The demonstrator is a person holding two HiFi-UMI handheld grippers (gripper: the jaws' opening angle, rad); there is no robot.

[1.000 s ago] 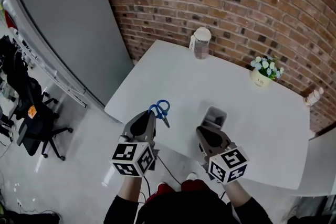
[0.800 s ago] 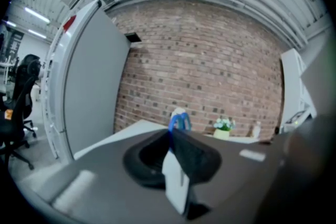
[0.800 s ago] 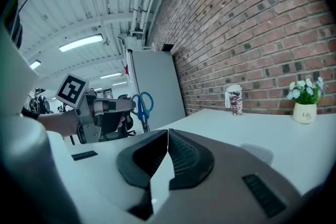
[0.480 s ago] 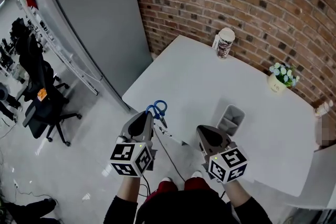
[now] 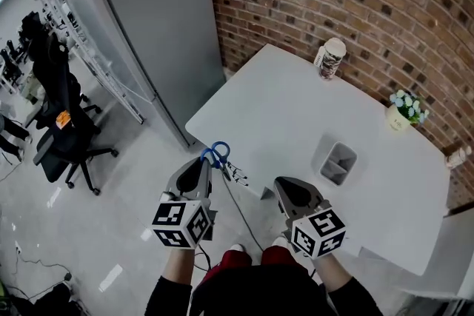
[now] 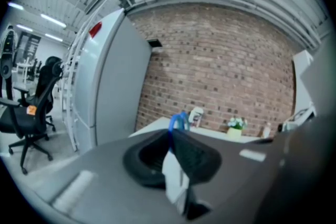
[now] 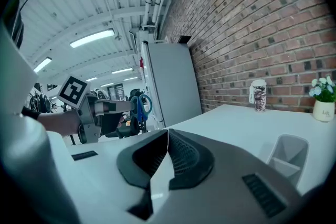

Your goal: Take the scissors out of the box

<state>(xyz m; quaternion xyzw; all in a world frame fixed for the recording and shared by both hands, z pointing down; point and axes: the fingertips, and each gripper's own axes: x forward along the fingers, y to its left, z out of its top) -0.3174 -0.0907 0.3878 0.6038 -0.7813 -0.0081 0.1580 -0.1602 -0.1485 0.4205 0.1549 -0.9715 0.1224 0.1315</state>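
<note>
Left tongs (image 5: 209,161) clamp the scissors (image 5: 219,153), blue handles poking out ahead, at the tabletop's (image 5: 281,107) near-left edge. Right tongs (image 5: 281,183) are together, empty. The box (image 5: 324,159) stands further right, well apart.

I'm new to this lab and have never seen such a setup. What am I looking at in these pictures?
No robot here: a person holds a pair of tongs in each hand. One picture comes from a camera on the person's head, looking down; the other two come from cameras riding on the tongs. The left tongs are shut on blue-handled scissors, near the edge of the white table. The right tongs are shut and empty. On the table stand a grey box, a lidded cup and a small flower pot.
</note>
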